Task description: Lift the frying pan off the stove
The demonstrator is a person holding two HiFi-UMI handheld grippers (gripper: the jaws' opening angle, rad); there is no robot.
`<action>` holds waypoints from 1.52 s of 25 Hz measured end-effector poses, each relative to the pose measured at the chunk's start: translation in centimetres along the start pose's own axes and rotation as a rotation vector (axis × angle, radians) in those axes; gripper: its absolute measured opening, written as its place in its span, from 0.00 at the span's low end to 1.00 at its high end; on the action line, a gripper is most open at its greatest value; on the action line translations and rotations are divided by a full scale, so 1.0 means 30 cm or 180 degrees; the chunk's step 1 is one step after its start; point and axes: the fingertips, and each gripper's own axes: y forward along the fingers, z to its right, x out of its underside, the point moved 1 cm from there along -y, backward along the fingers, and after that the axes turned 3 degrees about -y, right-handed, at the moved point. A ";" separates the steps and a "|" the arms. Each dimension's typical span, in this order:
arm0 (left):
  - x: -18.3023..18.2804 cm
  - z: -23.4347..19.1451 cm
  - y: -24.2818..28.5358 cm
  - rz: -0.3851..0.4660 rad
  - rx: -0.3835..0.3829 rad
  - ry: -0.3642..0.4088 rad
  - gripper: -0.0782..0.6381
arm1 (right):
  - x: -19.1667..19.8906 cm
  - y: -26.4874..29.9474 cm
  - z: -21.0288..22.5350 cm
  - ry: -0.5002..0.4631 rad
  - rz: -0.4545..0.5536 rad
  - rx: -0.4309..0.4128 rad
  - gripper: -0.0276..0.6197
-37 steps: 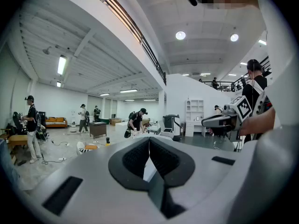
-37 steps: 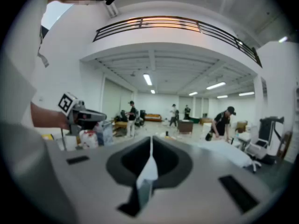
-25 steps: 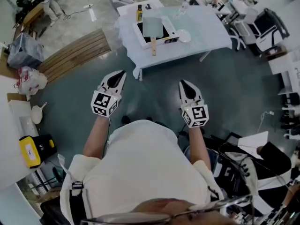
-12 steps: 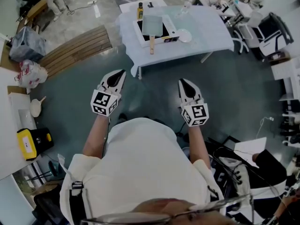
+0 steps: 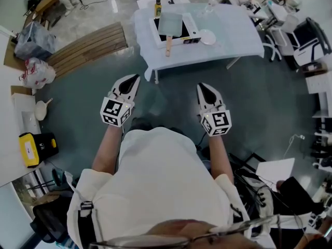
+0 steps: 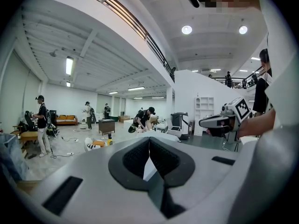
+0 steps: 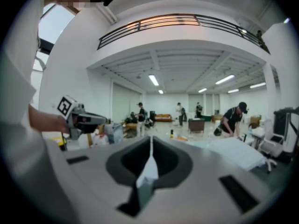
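Grey-green workshop floor (image 5: 171, 95) lay open ahead of both sets of jaws, and beyond it stood the white-clothed table (image 5: 236, 38). The left gripper (image 5: 134, 80) and the right gripper (image 5: 201, 87) were held side by side in front of the person, each with its jaws clenched together on nothing, as both gripper views showed. The frying pan (image 5: 170, 24), grey and squarish, sat on the white stove (image 5: 192, 35) on that table, well ahead of both tips and roughly between their lines of aim. Its wooden handle (image 5: 168, 46) pointed back toward the jaws. A dark bottle (image 5: 157, 7) stood beyond the stove and a pale round dish (image 5: 207, 37) lay just to its right. I judged this to be the approach step, with the lift not yet begun. The next move looked to call for closing the gap to the table, parting one gripper's jaws and lining them up across the handle.
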 end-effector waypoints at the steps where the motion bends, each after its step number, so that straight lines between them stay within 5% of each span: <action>1: 0.004 -0.001 0.004 -0.0006 -0.0009 -0.0008 0.15 | 0.005 0.005 0.005 0.0001 -0.0002 -0.0008 0.10; 15: 0.062 -0.175 0.192 -0.0117 0.0090 -0.0082 0.15 | 0.064 0.216 0.092 0.0070 -0.0159 0.0061 0.10; 38: 0.018 -0.696 0.624 -0.0340 0.0776 -0.0176 0.15 | -0.022 0.767 0.173 0.0129 -0.0478 0.0459 0.10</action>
